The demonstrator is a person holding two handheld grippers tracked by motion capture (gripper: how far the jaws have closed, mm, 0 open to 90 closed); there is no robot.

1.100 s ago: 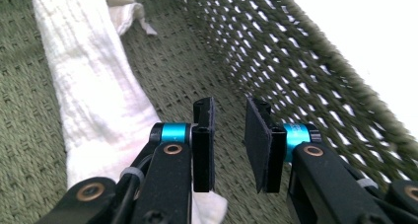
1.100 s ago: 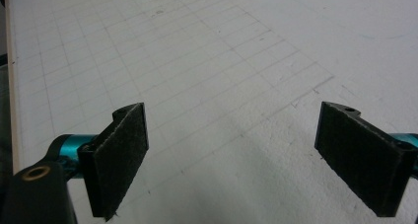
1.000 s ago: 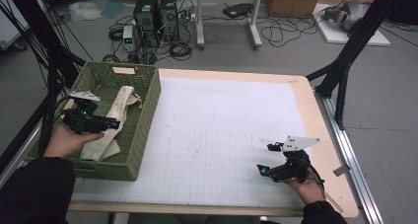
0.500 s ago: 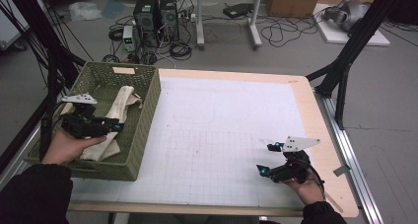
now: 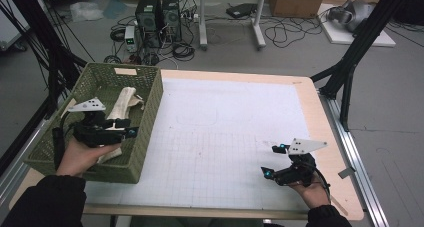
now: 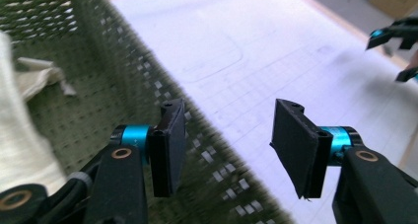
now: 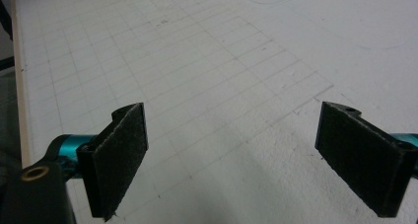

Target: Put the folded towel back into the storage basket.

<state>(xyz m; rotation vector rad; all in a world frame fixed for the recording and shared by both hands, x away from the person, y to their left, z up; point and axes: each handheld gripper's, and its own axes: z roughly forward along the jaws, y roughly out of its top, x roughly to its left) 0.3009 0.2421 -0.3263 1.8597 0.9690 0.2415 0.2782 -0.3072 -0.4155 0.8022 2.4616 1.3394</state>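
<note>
The table (image 5: pixel 320 112) carries a white gridded mat (image 5: pixel 225 137) and, at its left edge, a green woven basket (image 5: pixel 145 137). A cream cloth (image 5: pixel 122 99) lies inside the basket, along its floor.

Change against the earlier frames: the left claw (image 5: pixel 129 128) was lower in the basket, on the cloth; it now sits nearer the basket's right wall, and its jaws have just been opening. The cloth remains in the basket. The right claw (image 5: pixel 272 161) has not shifted.

Left hand (image 5: pixel 82 154): palm under the claw body, forearm entering from bottom left, claw pointing level toward the mat. In the left gripper view the left claw (image 6: pixel 226 145) stands well apart with nothing between the pads; the cloth (image 6: pixel 22 135) lies to its left, clear of the jaws.

Right hand (image 5: pixel 310 189): resting at the mat's near right corner. In the right gripper view the right claw (image 7: pixel 231 160) is wide open and empty above the bare mat (image 7: pixel 222 51).
</note>
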